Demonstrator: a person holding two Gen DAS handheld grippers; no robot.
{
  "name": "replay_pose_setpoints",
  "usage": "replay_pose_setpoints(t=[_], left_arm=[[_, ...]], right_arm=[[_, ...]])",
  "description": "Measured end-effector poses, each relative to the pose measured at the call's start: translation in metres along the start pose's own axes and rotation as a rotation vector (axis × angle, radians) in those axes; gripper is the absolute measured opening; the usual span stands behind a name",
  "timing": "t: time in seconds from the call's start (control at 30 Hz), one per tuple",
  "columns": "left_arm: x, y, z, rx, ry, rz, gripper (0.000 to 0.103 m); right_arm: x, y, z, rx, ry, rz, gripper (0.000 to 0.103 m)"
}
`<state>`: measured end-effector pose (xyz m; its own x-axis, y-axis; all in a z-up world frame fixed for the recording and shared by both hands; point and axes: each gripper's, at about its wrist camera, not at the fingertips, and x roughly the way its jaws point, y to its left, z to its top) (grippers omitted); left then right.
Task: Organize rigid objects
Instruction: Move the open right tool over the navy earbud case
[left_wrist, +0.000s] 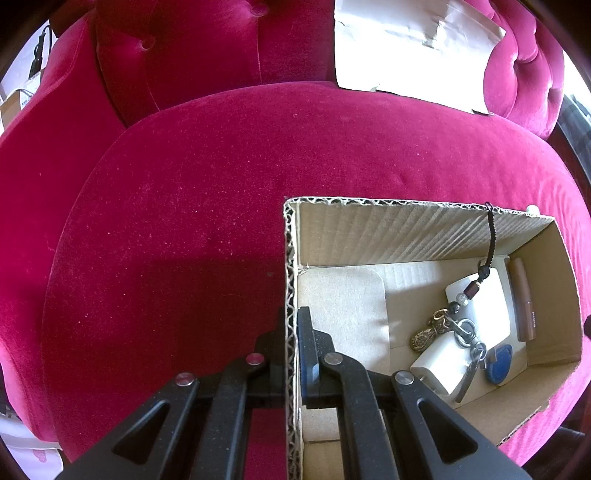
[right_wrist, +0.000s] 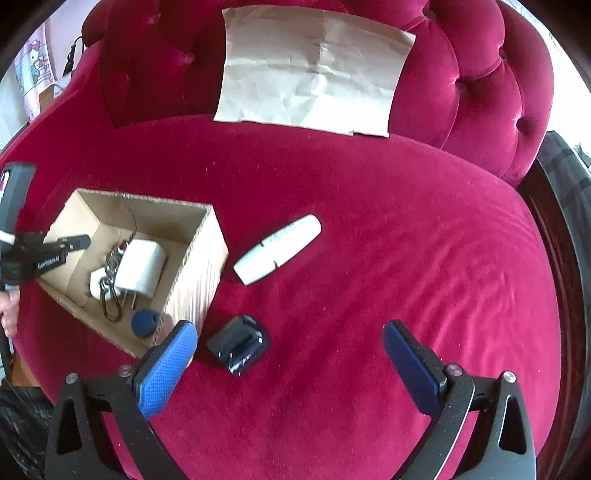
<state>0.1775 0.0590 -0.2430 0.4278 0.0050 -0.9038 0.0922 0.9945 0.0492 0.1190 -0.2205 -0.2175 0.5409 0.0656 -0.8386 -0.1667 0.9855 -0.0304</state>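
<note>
My left gripper (left_wrist: 292, 326) is shut on the left wall of an open cardboard box (left_wrist: 369, 225), one finger outside and one inside. The box holds a white charger (left_wrist: 441, 363), a metal keychain (left_wrist: 463, 332) on a black cord, a blue tag (left_wrist: 498, 363) and a brown tube (left_wrist: 522, 299). In the right wrist view the box (right_wrist: 199, 280) stands at the left, with the left gripper (right_wrist: 79, 242) on its far wall. My right gripper (right_wrist: 289, 328) is open above the seat. A small black glossy object (right_wrist: 238, 345) lies between its fingers, near the left one. Beyond it lies a white oblong case (right_wrist: 277, 249).
Everything rests on a red velvet armchair seat (right_wrist: 388, 229). A creased sheet of brown paper (right_wrist: 314, 70) leans on the tufted backrest (right_wrist: 480, 85). A person's hand (right_wrist: 9, 306) shows at the left edge. The chair's dark wooden rim (right_wrist: 554, 240) runs along the right.
</note>
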Motion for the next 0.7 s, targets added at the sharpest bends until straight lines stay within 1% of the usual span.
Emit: replay_pose_setpoints(t=[0.2, 0.47, 0.53, 0.7], left_arm=[[0.0, 0.0, 0.0, -0.001, 0.003, 0.0, 0.003], [0.002, -0.002, 0.002, -0.002, 0.005, 0.0, 0.003], [0.002, -0.002, 0.002, -0.002, 0.005, 0.0, 0.003], [0.002, -0.002, 0.002, -0.002, 0.005, 0.0, 0.003]], right_arm=[[0.011, -0.001, -0.015, -0.005, 0.032, 0.018, 0.103], [0.026, 0.004, -0.027, -0.044, 0.036, 0.054, 0.103], [0.029, 0.003, -0.028, -0.037, 0.043, 0.071, 0.103], [0.035, 0.003, -0.025, -0.019, 0.047, 0.083, 0.103]])
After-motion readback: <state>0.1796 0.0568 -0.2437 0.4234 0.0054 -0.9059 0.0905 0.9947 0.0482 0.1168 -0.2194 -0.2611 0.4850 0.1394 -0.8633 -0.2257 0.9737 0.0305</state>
